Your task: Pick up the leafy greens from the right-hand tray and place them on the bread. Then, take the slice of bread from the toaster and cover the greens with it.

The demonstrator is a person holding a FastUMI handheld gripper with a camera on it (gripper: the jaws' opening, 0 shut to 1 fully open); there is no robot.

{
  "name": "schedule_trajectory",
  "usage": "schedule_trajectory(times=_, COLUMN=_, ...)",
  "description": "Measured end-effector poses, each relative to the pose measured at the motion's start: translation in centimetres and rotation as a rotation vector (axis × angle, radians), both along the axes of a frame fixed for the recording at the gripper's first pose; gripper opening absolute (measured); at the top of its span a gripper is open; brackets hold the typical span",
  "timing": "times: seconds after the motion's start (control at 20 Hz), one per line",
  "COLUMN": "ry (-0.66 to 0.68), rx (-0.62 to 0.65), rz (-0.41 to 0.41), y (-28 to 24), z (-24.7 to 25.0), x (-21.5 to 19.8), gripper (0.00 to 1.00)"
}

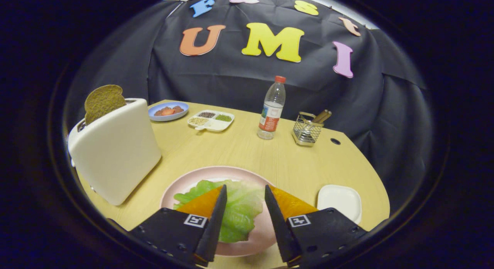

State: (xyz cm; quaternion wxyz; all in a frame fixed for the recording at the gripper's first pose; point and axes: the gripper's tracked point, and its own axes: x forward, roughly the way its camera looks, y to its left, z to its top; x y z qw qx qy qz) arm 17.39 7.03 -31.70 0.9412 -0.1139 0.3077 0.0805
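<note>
1. The toaster (115,153) stands left of the pink plate (181,184), a bread slice (103,101) sticking up from it
2. The leafy greens (241,207) lie on the plate, between the spread fingers of the gripper (245,195), which hold nothing
3. The white tray (339,201) sits right of the plate

Stood open over the leafy greens (239,207), gripper (245,192) fingers apart. Blocked to the left by the big toaster (115,153) with bread (103,101) poking up. Far beyond, water bottle (272,109) and wire basket (307,131), bare table (239,149) between.
</note>
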Motion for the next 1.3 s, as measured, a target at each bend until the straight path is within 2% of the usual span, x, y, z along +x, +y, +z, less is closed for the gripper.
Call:
schedule_trajectory(times=0.25, ry=-0.095, rx=0.000, rz=0.024, y=1.4, z=5.6, x=-2.0, gripper=0.98)
schedule_trajectory(times=0.35, ry=-0.123, rx=0.038, rz=0.022, y=2.8, z=8.3, x=-2.7, gripper=0.96)
schedule_trajectory(times=0.6, ry=-0.199, rx=0.062, rz=0.103, y=8.3, z=14.4, x=-4.7, gripper=0.96)
schedule_trajectory(times=0.85, ry=-0.236, rx=0.106, rz=0.151, y=14.7, z=18.2, x=-5.6, gripper=0.96)
schedule_trajectory(times=1.05, ry=-0.230, rx=0.145, rz=0.144, y=18.8, z=18.4, x=-5.3, gripper=0.96)
schedule_trajectory(times=1.3, ry=-0.125, rx=0.190, rz=0.103, y=23.1, z=14.9, x=-3.7, gripper=0.96)
